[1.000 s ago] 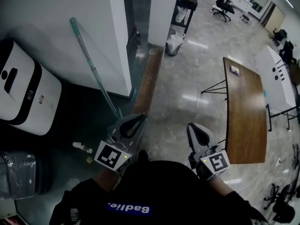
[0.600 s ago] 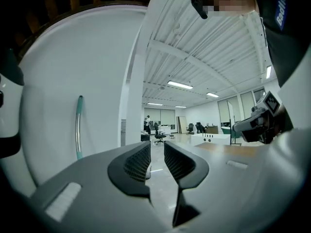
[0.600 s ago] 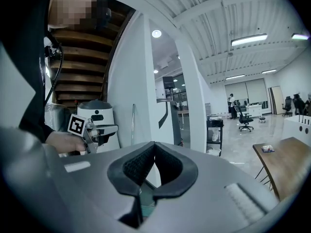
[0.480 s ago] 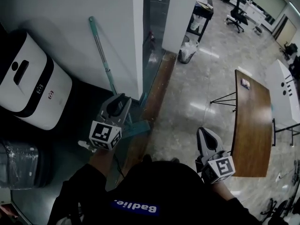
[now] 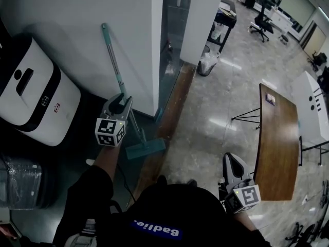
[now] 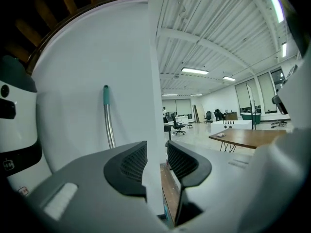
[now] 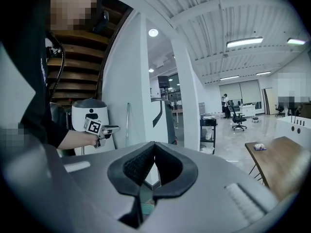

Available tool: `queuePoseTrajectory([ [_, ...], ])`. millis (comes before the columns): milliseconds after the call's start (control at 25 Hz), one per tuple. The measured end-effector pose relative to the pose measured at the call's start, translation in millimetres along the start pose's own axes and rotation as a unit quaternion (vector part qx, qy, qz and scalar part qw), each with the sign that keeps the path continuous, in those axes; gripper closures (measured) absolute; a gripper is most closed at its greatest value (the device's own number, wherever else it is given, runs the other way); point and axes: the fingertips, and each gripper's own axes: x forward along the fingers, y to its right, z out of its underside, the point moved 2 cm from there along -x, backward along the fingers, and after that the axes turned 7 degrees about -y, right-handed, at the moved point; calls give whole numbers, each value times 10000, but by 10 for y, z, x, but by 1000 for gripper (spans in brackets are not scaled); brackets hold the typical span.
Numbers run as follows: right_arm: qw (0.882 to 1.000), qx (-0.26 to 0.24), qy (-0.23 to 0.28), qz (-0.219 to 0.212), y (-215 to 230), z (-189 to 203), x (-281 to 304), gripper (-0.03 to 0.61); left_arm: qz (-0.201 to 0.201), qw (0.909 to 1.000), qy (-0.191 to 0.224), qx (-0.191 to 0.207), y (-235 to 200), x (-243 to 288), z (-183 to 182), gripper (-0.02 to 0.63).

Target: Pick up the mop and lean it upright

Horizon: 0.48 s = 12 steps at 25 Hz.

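The mop (image 5: 114,68) already stands propped against the white wall (image 5: 72,19). Its teal grip tip is in the upper left of the head view and its flat head (image 5: 146,149) lies on the floor near the lower centre, by the wall's corner. Its long axis runs from upper left down to the right in that view. In the left gripper view the handle (image 6: 110,127) rises almost upright with the top tipped toward the wall, a lean that looks enough to hold it there unaided.

The left gripper (image 5: 121,101) sits just beside the lower handle, left of centre. Its fingers (image 6: 129,166) have just been opening and now stand spread with nothing between them, only the wall corner showing through the gap. The handle is to their left, apart from them, which reads as a release.

The right gripper (image 5: 232,163) hangs low at the lower right, well apart from the mop. Its fingers (image 7: 133,166) are pressed together on nothing, so it has no part in the hold.

A white appliance (image 5: 31,99) stands against the same wall at the far left.
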Motion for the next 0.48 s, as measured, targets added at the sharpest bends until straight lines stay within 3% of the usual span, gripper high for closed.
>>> queuePoseTrajectory([
  [480,9985,72,-193,503,93,95,-158,571,-457,9983,-348,-79,-737,552,222,453],
])
